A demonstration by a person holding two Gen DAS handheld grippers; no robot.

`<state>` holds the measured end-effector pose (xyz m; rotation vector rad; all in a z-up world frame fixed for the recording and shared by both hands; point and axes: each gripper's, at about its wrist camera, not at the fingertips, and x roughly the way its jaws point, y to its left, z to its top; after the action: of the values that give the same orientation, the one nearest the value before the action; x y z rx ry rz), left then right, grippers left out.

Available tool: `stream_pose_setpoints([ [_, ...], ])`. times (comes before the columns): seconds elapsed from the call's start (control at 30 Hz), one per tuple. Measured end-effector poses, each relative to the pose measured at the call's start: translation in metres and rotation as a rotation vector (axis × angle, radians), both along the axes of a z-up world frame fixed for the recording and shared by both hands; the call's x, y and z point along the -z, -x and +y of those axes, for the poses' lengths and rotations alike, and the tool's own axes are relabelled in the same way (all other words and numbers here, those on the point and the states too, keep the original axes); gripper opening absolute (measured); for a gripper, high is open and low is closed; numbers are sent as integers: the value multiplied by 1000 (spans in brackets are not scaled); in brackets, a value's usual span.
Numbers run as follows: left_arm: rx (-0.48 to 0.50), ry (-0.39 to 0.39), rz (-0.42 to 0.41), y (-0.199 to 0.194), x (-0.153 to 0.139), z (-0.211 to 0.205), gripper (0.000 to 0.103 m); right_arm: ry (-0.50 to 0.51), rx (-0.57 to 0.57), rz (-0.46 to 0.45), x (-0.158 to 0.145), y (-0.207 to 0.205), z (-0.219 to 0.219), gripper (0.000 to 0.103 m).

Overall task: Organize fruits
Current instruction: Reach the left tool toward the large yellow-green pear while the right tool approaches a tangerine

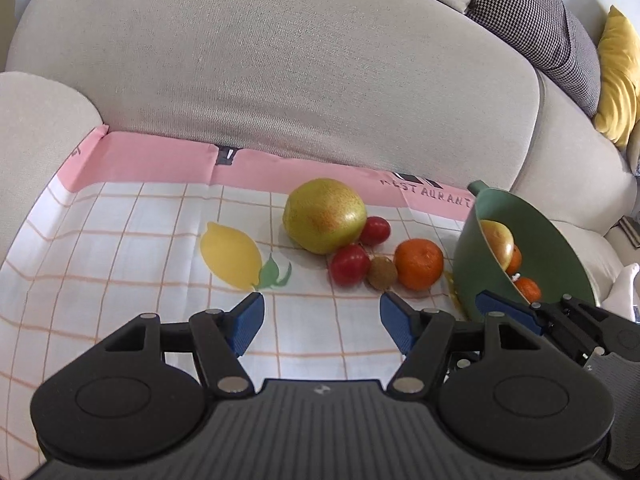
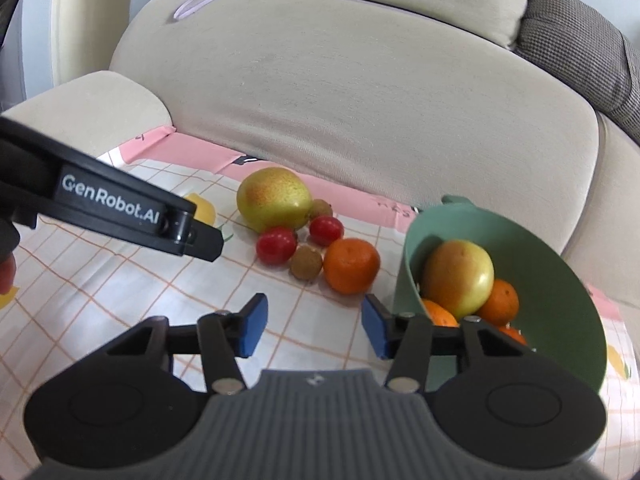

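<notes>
On the checked cloth (image 1: 120,248) lie a large yellow-green pear (image 1: 324,215) (image 2: 274,198), two red tomatoes (image 1: 349,264) (image 1: 375,230), a small brown fruit (image 1: 382,273) and a mandarin (image 1: 419,263) (image 2: 351,265). A second brown fruit (image 2: 321,208) shows behind the pear in the right wrist view. A tilted green bowl (image 1: 560,248) (image 2: 560,280) at the right holds an apple (image 2: 458,278) and several mandarins (image 2: 500,302). My left gripper (image 1: 322,322) is open and empty, in front of the fruits. My right gripper (image 2: 314,330) is open and empty, beside the bowl's rim.
The cloth lies on a beige sofa seat; the backrest (image 1: 280,60) rises right behind the fruits and an armrest (image 1: 36,120) stands at the left. A yellow cushion (image 1: 618,76) is at the far right. The left gripper's body (image 2: 112,208) crosses the right wrist view.
</notes>
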<state>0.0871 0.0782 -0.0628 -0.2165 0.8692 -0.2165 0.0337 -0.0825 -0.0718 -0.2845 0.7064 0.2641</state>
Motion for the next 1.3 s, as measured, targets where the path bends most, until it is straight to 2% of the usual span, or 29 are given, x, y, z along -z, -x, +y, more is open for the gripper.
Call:
stream_pose_setpoints([
  [0.2, 61, -54, -8, -25, 0, -8, 80, 121, -50, -38, 6, -20, 11, 47],
  [0.53, 182, -147, -19, -55, 3, -18, 82, 500, -236, -103, 38, -33, 34, 47],
  [0.83, 294, -208, -12, -69, 8, -27, 83, 707, -364, -111, 57, -36, 38, 47],
  [1.07, 344, -239, -18, -82, 8, -32, 84, 789, -440, -106, 66, -41, 35, 47],
  [1.3, 393, -252, 15, -95, 14, -39, 85, 781, -472, -99, 68, -44, 33, 43],
])
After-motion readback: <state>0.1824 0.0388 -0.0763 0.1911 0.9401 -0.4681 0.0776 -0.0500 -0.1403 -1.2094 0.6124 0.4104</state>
